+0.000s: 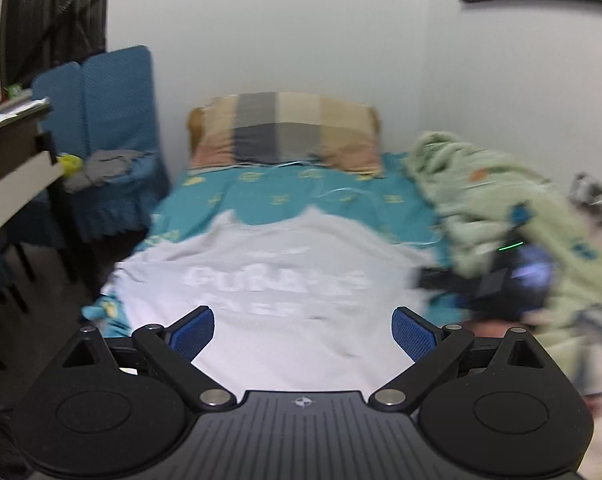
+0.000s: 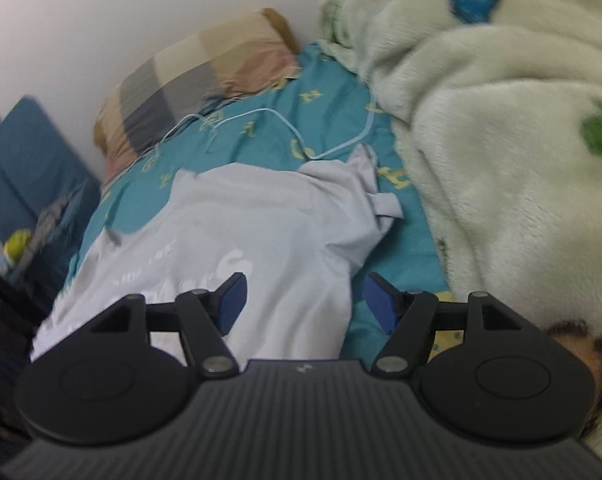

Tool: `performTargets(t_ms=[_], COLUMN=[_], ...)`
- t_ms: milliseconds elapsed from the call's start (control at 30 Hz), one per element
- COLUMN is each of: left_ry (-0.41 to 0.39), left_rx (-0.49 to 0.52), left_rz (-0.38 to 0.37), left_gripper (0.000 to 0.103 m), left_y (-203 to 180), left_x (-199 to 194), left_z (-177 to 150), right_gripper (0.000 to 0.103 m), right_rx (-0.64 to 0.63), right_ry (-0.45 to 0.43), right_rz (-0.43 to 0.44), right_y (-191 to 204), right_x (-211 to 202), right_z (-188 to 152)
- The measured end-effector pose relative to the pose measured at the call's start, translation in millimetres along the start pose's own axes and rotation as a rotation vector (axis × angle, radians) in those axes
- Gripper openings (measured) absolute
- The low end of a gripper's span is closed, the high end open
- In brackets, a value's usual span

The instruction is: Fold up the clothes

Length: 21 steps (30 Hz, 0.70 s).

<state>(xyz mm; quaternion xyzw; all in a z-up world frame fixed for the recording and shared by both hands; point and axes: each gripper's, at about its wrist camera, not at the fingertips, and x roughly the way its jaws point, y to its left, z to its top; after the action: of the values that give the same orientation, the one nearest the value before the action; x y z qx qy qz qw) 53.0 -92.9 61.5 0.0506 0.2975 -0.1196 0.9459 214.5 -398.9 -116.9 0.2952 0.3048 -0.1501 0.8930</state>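
- Pale grey T-shirt (image 1: 285, 280) lies spread on the teal bedsheet (image 1: 269, 192), printed side up with white lettering (blurred, unreadable), hem end toward the cameras.
- In the right wrist view one sleeve (image 2: 381, 200) is bunched and folded over near the shirt's right edge, beside the fleece blanket.
- Left gripper (image 1: 303, 332) hangs over the near part of the shirt, jaws spread wide, blue pads (image 1: 195, 332) apart with only shirt fabric seen below them, nothing clamped.
- Right gripper (image 2: 303, 300) sits above the shirt's right edge, jaws apart and empty; left pad is over the grey fabric, right pad (image 2: 379, 304) over bare sheet (contact with the cloth cannot be told).
- The right gripper also shows in the left wrist view as a dark blurred shape (image 1: 501, 280) at the shirt's right side.
- Checked pillow (image 1: 285, 132) at the head of the bed against the white wall.
- Light green fleece blanket (image 2: 501, 140) piled along the right side of the bed.
- Thin white cable (image 2: 301, 132) loops on the sheet between pillow and shirt.
- Blue-covered chair (image 1: 113, 128) left of the bed with grey cloth on it.
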Motion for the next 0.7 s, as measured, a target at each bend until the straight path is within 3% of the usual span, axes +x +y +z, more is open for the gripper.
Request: performTargets(t_ms=[100,167,400,567,633,700], left_ry=[0.033,0.044,0.072,0.117,0.134,0.130], left_rx=[-0.026,-0.075,-0.162,-0.263,-0.294,-0.313], left_rz=[0.025,0.001,-0.040,-0.064,-0.074,-0.078], left_gripper=[0.097,0.097,0.097,0.097,0.097,0.097], left_y=[20.5,34.1,74.5,95.9,101.6,106.1], left_x=[44.6,71.5,134.4,161.6,168.3,171.4], left_z=[-13.9,-22.7,-39.7,-48.6,-50.0,-48.6], right_gripper=[0.069,0.081,0.082,0.085,0.084,0.084], right_rx=[0.092,0.147,0.432,0.483,0.467,0.406], right_ry=[0.014,0.027,0.088,-0.010,-0.115,-0.158], right_rz=[-0.006,0.016,0.058,-0.013,0.030,0.057], right_y=[-13.7,-19.4,-35.1,-47.2,-43.9,-35.5], right_x=[9.0,18.4,77.3,126.6,135.7,148.4], right_z=[5.6,7.4,5.7,6.7,11.8,20.3])
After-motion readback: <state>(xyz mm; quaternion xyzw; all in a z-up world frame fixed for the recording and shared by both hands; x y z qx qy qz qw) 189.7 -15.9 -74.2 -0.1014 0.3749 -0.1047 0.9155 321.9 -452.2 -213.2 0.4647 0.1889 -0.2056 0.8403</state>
